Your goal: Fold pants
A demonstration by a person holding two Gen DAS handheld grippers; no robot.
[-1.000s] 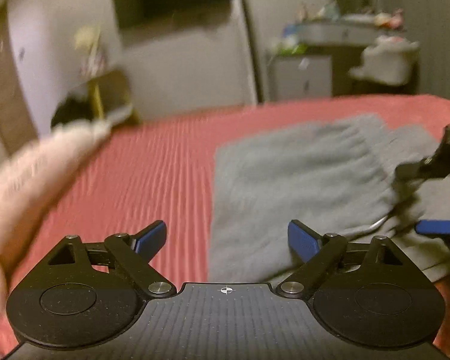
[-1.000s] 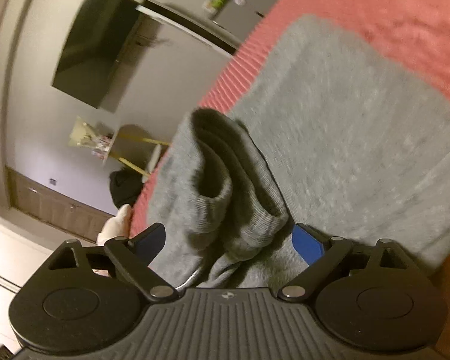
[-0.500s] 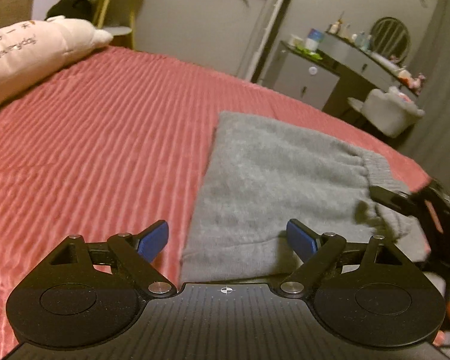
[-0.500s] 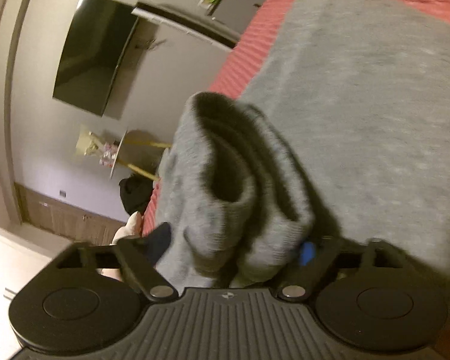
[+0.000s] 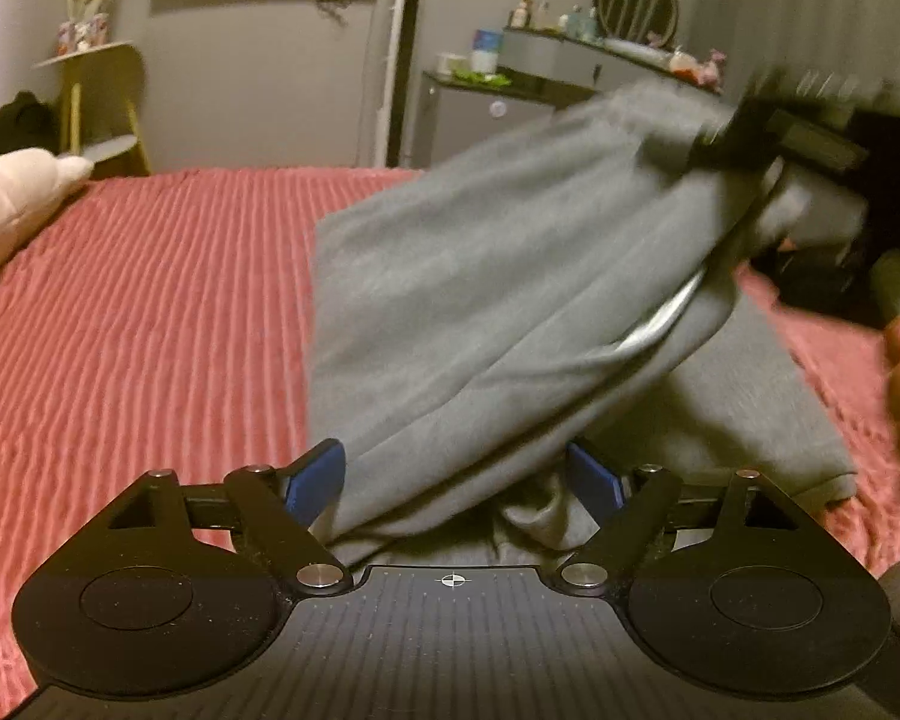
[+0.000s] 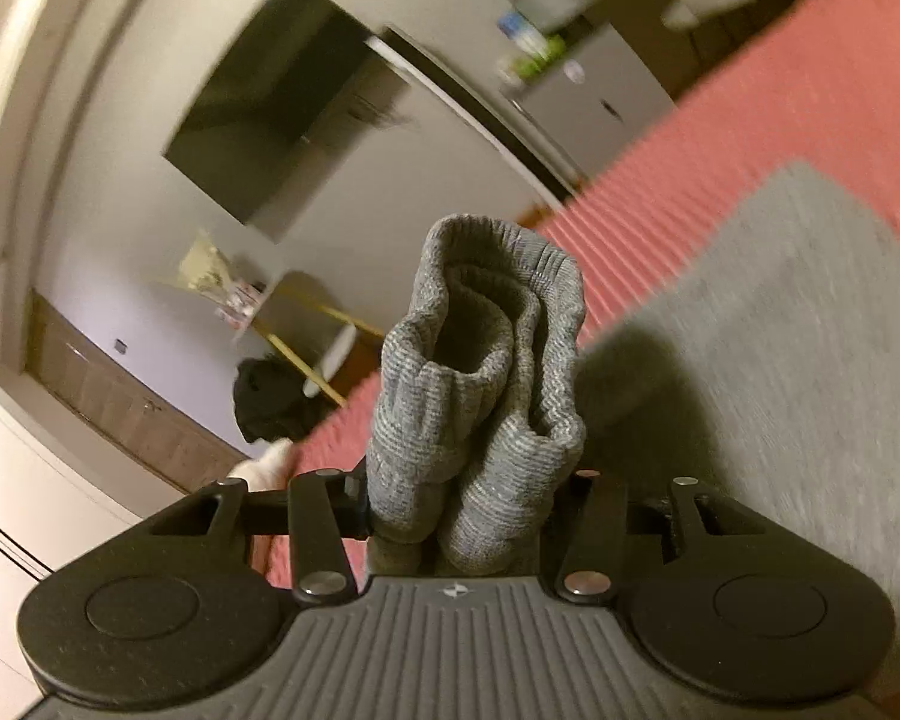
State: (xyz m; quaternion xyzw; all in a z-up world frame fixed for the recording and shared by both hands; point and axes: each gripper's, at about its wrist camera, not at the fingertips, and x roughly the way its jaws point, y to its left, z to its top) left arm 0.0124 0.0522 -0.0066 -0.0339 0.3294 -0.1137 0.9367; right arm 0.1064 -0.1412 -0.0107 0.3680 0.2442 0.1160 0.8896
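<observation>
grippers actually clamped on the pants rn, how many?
1. The right gripper is shut on the ribbed cuff of the grey pants. The left gripper is open, fabric lying between its fingers unclamped.

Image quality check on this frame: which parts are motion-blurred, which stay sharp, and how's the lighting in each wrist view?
Left wrist view: dim warm indoor light; the right gripper and the lifted upper pants are smeared, the left gripper is crisp.
Right wrist view: tilted, fisheye-bent walls, TV and bedspread streaked, while the clamped ribbed cuff stays sharp and casts a soft shadow on the cloth behind it.
</observation>
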